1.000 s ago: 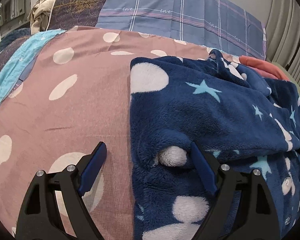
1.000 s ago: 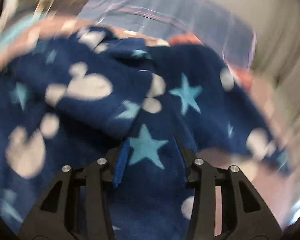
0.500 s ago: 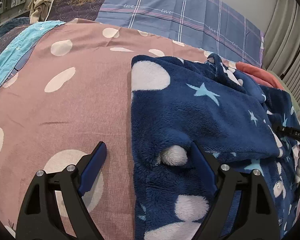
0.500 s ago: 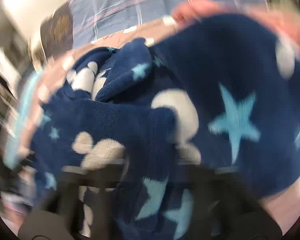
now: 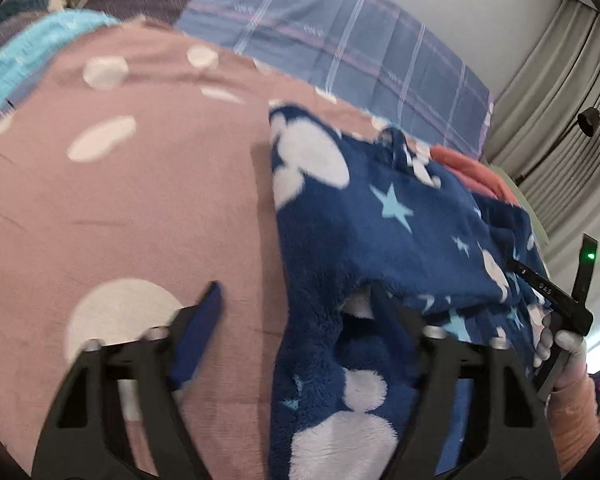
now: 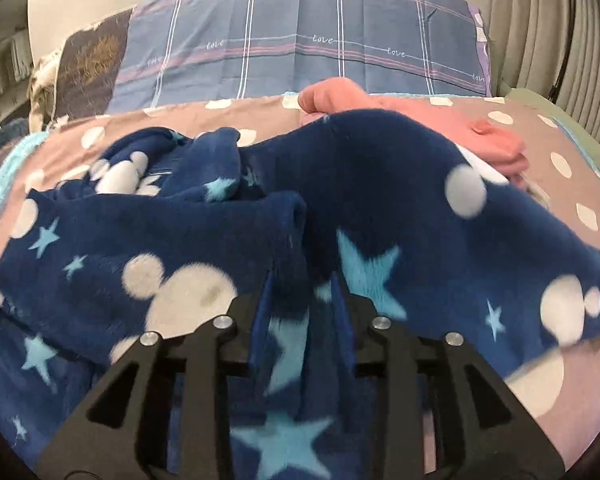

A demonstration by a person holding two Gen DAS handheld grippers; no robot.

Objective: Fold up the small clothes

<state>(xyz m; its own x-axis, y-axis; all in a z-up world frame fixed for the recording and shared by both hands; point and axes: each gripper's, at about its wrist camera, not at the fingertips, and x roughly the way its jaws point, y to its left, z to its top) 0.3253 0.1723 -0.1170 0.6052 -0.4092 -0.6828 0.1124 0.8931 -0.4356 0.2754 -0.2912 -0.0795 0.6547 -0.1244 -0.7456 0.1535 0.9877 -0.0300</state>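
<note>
A navy fleece garment (image 5: 364, 216) with white mouse heads and light blue stars lies on the pink dotted bedsheet (image 5: 120, 200). My left gripper (image 5: 296, 304) is open at its left edge, one finger on the sheet, the other against a fold. My right gripper (image 6: 300, 292) is shut on a bunched fold of the same garment (image 6: 380, 184) and holds it. In the left wrist view the right gripper (image 5: 556, 304) and the hand holding it show at the garment's right side.
A coral pink garment (image 6: 420, 120) lies behind the navy one. A blue plaid pillow (image 6: 300, 40) and a dark patterned pillow (image 6: 88, 64) stand at the bed's head. Curtains (image 6: 540, 20) hang at the right. A turquoise cloth (image 5: 24, 52) lies far left.
My right gripper has swung with the held fleece fold and now faces the pillows. My left gripper has shifted slightly, staying open at the garment's left edge.
</note>
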